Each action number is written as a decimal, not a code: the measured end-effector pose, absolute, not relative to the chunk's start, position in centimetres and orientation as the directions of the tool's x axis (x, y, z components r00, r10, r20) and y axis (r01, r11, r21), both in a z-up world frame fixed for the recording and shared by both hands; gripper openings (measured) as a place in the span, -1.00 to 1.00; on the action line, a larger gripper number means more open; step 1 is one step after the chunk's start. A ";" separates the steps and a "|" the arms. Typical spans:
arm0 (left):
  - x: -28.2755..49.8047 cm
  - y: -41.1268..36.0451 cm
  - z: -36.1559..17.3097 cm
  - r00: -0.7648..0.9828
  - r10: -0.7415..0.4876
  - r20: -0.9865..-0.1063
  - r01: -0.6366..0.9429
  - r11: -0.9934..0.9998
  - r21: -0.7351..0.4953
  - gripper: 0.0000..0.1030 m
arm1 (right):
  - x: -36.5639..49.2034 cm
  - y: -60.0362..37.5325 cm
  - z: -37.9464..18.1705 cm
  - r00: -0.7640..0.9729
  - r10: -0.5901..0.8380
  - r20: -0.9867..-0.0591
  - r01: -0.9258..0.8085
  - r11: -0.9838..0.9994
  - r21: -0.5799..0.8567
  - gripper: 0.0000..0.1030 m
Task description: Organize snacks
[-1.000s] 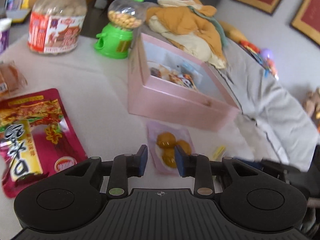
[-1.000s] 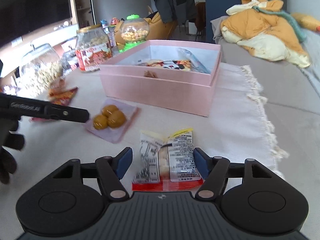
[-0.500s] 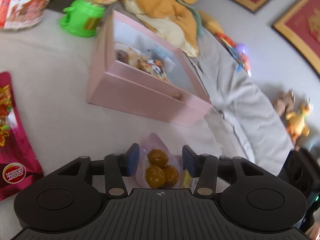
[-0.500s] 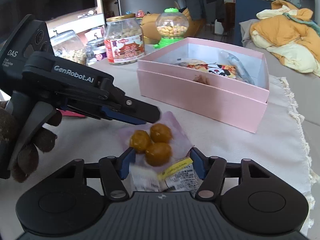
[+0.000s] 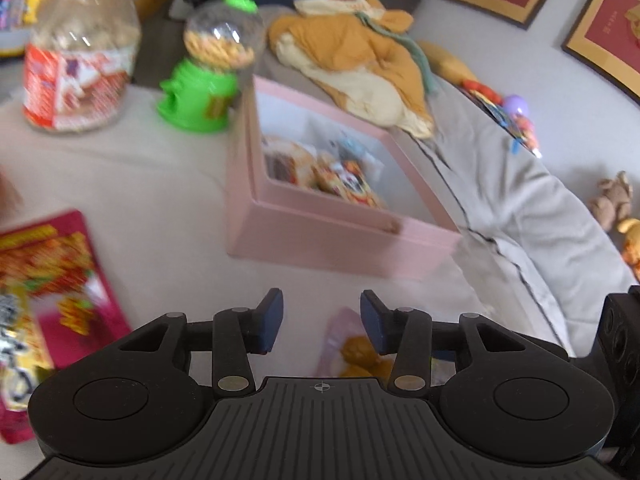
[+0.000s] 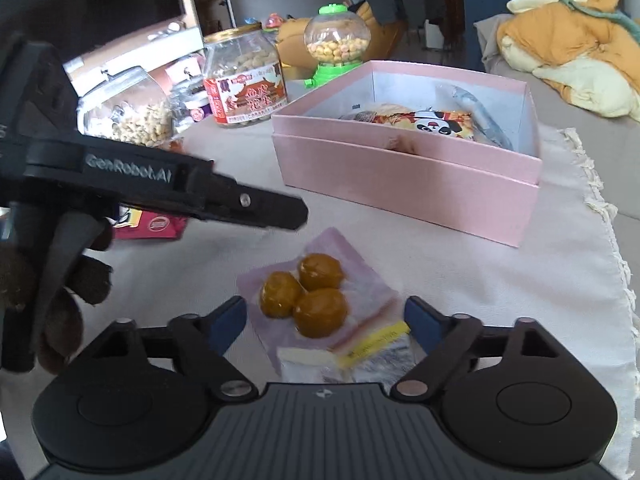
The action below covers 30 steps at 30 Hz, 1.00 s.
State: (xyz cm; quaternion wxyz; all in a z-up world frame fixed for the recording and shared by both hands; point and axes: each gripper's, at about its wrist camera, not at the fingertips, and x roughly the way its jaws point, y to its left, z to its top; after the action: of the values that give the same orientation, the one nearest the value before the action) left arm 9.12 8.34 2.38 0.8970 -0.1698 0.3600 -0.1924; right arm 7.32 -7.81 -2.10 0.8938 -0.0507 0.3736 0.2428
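Here the right gripper (image 6: 325,318) was opening, its jaws flanking the chestnut packet (image 6: 316,292) without pressing. The left gripper (image 5: 321,318) was closing on nothing.

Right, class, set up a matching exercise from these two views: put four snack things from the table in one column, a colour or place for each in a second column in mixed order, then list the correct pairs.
Things:
1. box
2. candy dispenser
3. labelled jar
4. packet of three brown balls

Descriptions:
A. green base and cap
B. lying on the cloth before the right gripper
C. pink, open, packets inside
D. gold lid, red-and-white label

Pairs: 1-C, 2-A, 3-D, 4-B
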 end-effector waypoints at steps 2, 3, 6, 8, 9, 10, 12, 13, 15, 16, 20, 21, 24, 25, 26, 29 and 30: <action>8.5 8.8 3.0 0.690 -0.448 -0.568 0.216 0.877 -0.429 -0.08 | 7.4 -6.2 -2.5 0.619 0.351 -0.702 -0.478 0.878 0.017 0.87; 8.2 9.1 3.3 0.701 -0.440 -0.562 0.214 0.881 -0.422 -0.08 | 7.3 -5.7 -2.7 0.632 0.341 -0.696 -0.480 0.877 -0.006 0.88; 6.8 9.6 4.4 0.727 -0.418 -0.546 0.215 0.892 -0.397 -0.08 | 8.0 -5.5 -2.5 0.614 0.356 -0.704 -0.496 0.868 0.006 0.86; 6.0 9.8 4.9 0.729 -0.421 -0.540 0.223 0.891 -0.395 -0.08 | 8.3 -5.8 -2.2 0.607 0.371 -0.703 -0.520 0.854 0.002 0.72; 5.6 9.9 5.1 0.723 -0.431 -0.540 0.230 0.887 -0.400 -0.08 | 8.3 -6.1 -2.0 0.609 0.372 -0.700 -0.520 0.854 0.001 0.65; 5.3 9.8 5.1 0.711 -0.448 -0.542 0.242 0.879 -0.411 -0.08 | 8.5 -6.4 -1.7 0.612 0.370 -0.700 -0.514 0.858 0.004 0.61; 4.7 9.1 4.8 0.669 -0.499 -0.551 0.274 0.855 -0.441 -0.08 | 9.2 -7.2 -1.3 0.616 0.355 -0.703 -0.494 0.870 0.007 0.55; 4.4 8.6 4.6 0.643 -0.526 -0.557 0.295 0.841 -0.453 -0.08 | 9.5 -7.6 -1.2 0.621 0.342 -0.705 -0.480 0.877 0.003 0.54; 3.7 7.2 4.0 0.589 -0.570 -0.573 0.336 0.818 -0.467 -0.10 | 9.9 -8.6 -1.1 0.628 0.317 -0.711 -0.460 0.888 -0.010 0.54; 3.4 6.6 3.7 0.573 -0.580 -0.579 0.349 0.812 -0.468 -0.11 | 9.9 -9.2 -1.2 0.630 0.307 -0.713 -0.454 0.891 -0.017 0.54; 2.8 3.7 2.4 0.505 -0.616 -0.605 0.383 0.788 -0.482 -0.11 | 9.1 -11.8 -1.0 0.655 0.273 -0.705 -0.419 0.907 -0.037 0.52; 2.7 2.9 2.4 0.506 -0.613 -0.607 0.393 0.790 -0.470 -0.11 | 8.8 -12.5 -1.0 0.664 0.262 -0.700 -0.401 0.915 -0.038 0.52; 2.4 0.5 2.5 0.517 -0.588 -0.622 0.434 0.807 -0.402 -0.11 | 8.5 -14.7 -1.0 0.690 0.224 -0.688 -0.350 0.936 -0.046 0.52; 2.2 -0.5 2.7 0.521 -0.577 -0.628 0.452 0.811 -0.371 -0.11 | 8.5 -15.4 -1.0 0.693 0.217 -0.687 -0.337 0.941 -0.042 0.52; 1.8 -1.5 2.9 0.531 -0.563 -0.634 0.474 0.817 -0.329 -0.11 | 8.6 -16.2 -1.0 0.695 0.212 -0.687 -0.324 0.946 -0.035 0.52; 0.5 -4.8 3.3 0.578 -0.493 -0.650 0.527 0.834 -0.163 -0.11 | 8.7 -18.0 -1.1 0.699 0.205 -0.685 -0.290 0.957 -0.010 0.52; 0.1 -5.8 3.4 0.589 -0.474 -0.655 0.539 0.834 -0.118 -0.11 | 8.8 -18.4 -1.2 0.698 0.207 -0.685 -0.283 0.959 0.002 0.52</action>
State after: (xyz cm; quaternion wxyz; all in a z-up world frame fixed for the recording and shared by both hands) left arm 0.12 -5.85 3.36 0.8902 0.0465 0.3528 -0.2845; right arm 8.79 -18.43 -1.17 0.9200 -0.0518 0.3650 0.1330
